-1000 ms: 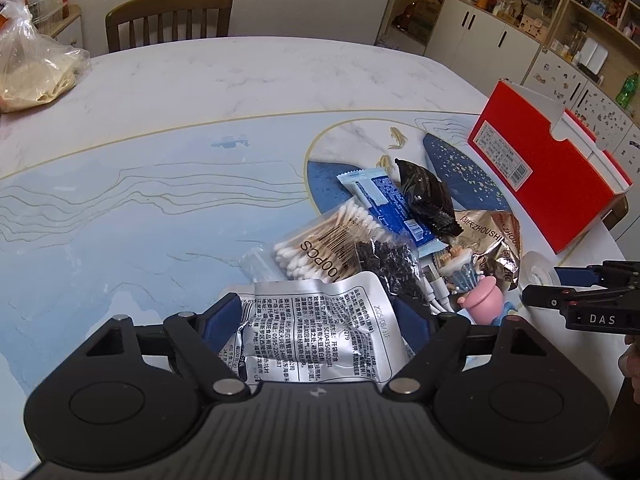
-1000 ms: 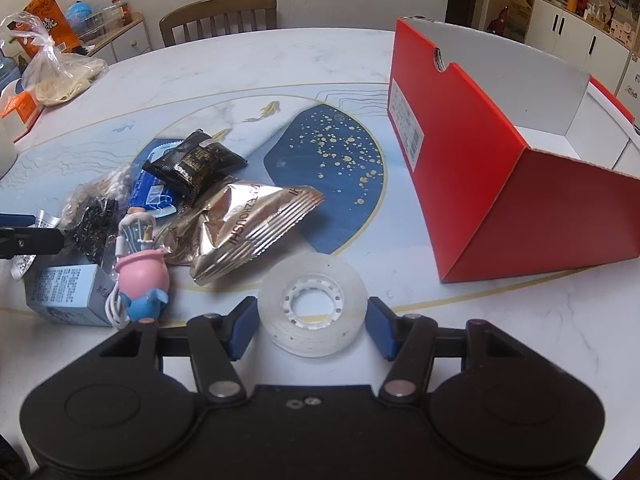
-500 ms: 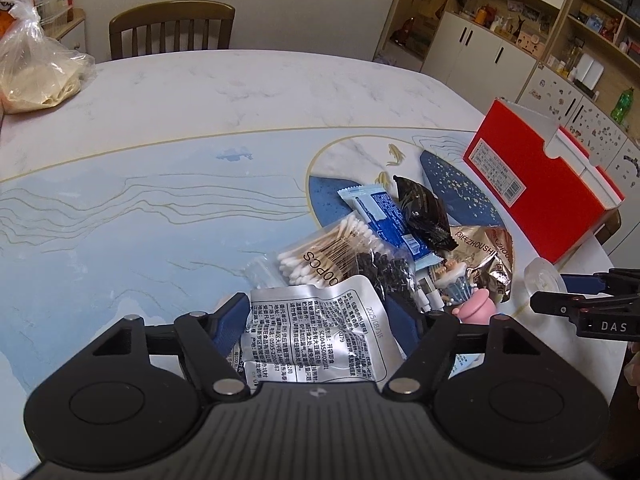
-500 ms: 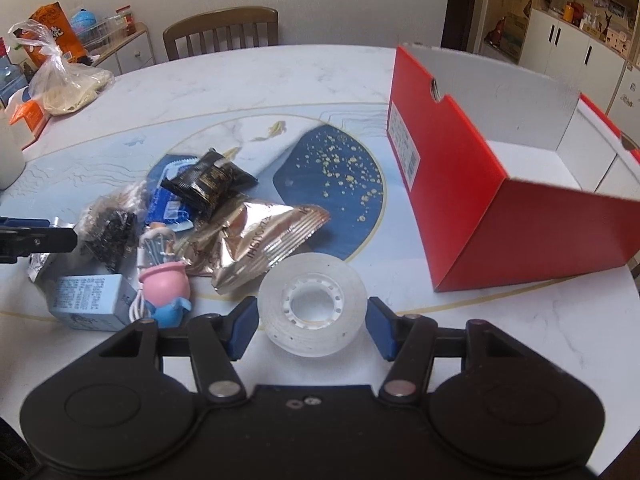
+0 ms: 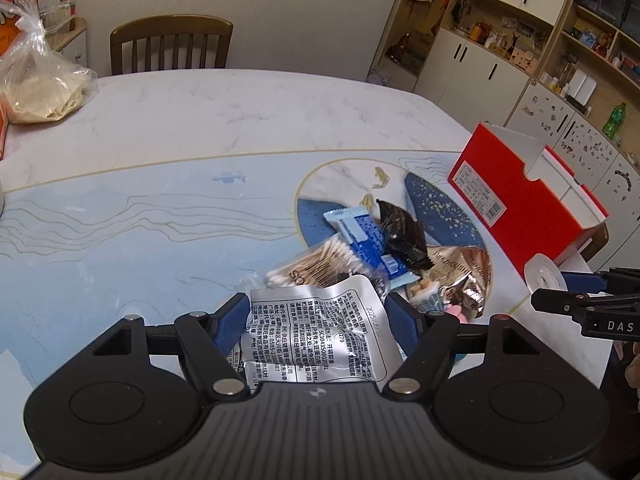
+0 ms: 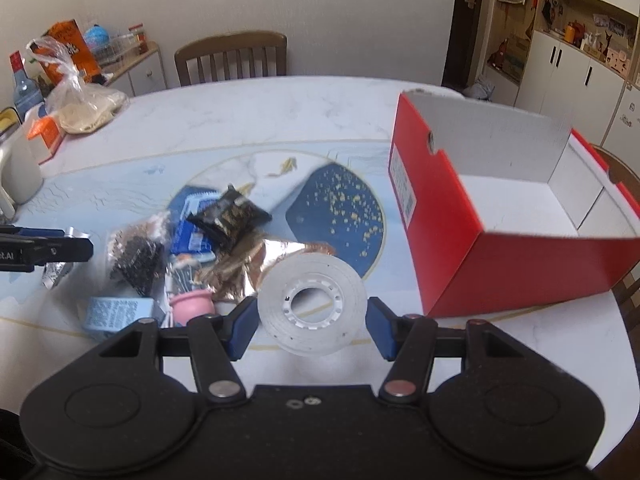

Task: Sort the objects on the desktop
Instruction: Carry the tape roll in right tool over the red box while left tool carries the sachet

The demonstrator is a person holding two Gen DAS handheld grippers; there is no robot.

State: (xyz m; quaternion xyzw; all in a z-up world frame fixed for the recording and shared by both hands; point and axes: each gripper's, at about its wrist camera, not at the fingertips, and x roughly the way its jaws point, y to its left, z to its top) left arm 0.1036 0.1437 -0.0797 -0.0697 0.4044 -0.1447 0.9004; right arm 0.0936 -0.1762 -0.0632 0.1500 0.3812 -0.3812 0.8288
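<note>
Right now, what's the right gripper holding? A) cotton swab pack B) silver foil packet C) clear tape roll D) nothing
C: in the right wrist view the right gripper has both blue pads against the sides of the clear tape roll, which looks lifted off the table; the silver foil packet sits in the left gripper.

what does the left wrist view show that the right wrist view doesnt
Only the left wrist view: the printed face of the silver packet in the left gripper, and the cotton swabs. Only the right wrist view: the red box's white inside and the small blue carton. Both: the tape roll in the right gripper, and the black sachet.
</note>
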